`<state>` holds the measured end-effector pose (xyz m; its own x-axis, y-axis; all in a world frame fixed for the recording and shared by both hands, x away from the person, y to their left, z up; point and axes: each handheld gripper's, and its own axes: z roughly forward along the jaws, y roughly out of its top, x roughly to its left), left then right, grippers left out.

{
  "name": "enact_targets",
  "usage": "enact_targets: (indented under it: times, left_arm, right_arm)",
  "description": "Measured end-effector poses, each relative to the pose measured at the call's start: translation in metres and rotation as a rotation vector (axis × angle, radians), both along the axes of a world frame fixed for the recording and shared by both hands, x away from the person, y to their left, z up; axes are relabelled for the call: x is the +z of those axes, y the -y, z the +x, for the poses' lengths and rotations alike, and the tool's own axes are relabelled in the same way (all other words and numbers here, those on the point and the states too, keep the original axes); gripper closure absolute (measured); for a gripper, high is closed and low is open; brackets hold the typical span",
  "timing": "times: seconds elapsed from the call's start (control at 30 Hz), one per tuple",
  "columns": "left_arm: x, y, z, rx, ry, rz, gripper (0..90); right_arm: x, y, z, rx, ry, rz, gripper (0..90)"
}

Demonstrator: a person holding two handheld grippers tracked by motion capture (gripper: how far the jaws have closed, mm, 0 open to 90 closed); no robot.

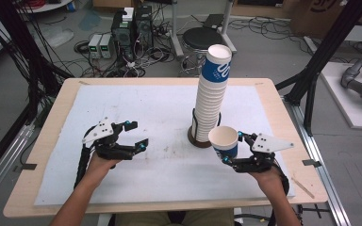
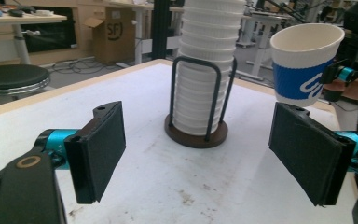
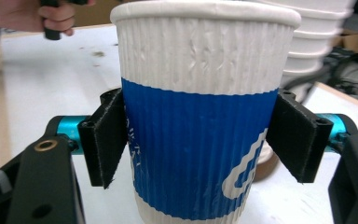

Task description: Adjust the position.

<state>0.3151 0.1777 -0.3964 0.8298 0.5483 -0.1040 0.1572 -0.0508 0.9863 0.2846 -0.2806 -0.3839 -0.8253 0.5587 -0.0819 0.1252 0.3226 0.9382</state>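
A tall stack of white and blue paper cups stands in a wire holder with a round brown base near the middle of the table. My right gripper is shut on a single paper cup, upright and lifted, just right of the holder; the jaws press its blue band from both sides. My left gripper rests on the white mat to the left of the stack, open, with nothing between its pads. In the left gripper view the held cup hangs at upper right.
A white mat covers a wooden table. Behind the table stand a black stool, computer boxes and loose cables on the floor. Black frame posts rise at both sides.
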Motion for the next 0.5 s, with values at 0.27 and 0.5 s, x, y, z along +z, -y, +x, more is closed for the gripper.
enact_targets:
  times: [0.27, 0.5]
  left_arm:
    - [-0.008, -0.006, -0.001, 0.046, 0.021, -0.011, 18.6]
    - [-0.009, -0.011, -0.002, 0.067, 0.029, -0.014, 18.6]
  right_arm:
    - [-0.003, 0.018, -0.004, -0.071, 0.028, 0.039, 26.3]
    - [-0.003, 0.029, -0.008, -0.120, 0.044, 0.091, 26.2]
